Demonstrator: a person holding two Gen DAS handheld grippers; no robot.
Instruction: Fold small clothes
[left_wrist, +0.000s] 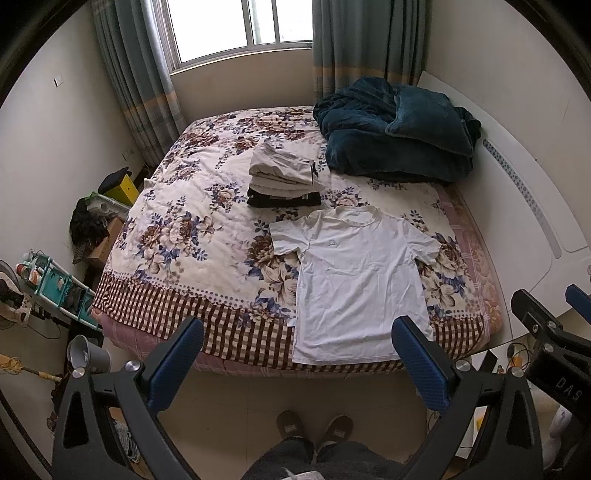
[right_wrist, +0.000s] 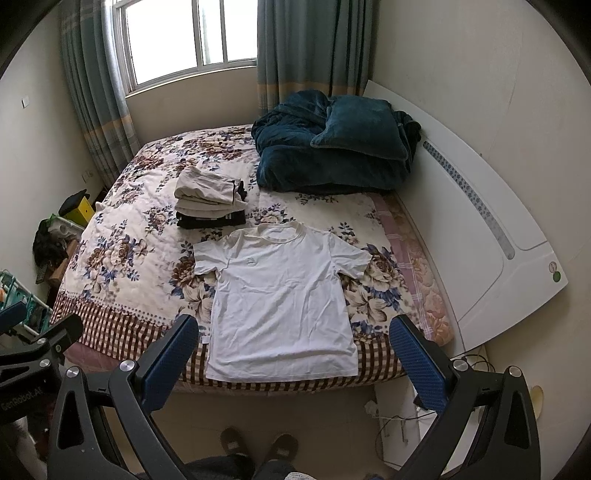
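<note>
A white T-shirt (left_wrist: 360, 280) lies flat, front up, on the floral bedspread (left_wrist: 192, 229), its hem at the bed's near edge; it also shows in the right wrist view (right_wrist: 282, 299). A stack of folded clothes (left_wrist: 282, 175), beige on top of black, sits behind it, also in the right wrist view (right_wrist: 208, 199). My left gripper (left_wrist: 297, 336) is open and empty, held above the floor before the bed. My right gripper (right_wrist: 293, 334) is open and empty, above the shirt's hem. The right gripper shows at the right edge of the left view (left_wrist: 546, 314).
A dark teal blanket and pillow (left_wrist: 399, 136) are heaped at the bed's far right corner. A white headboard (right_wrist: 480, 229) lines the right side. Boxes and a teal rack (left_wrist: 55, 284) crowd the floor at left. The person's feet (left_wrist: 314, 432) stand before the bed.
</note>
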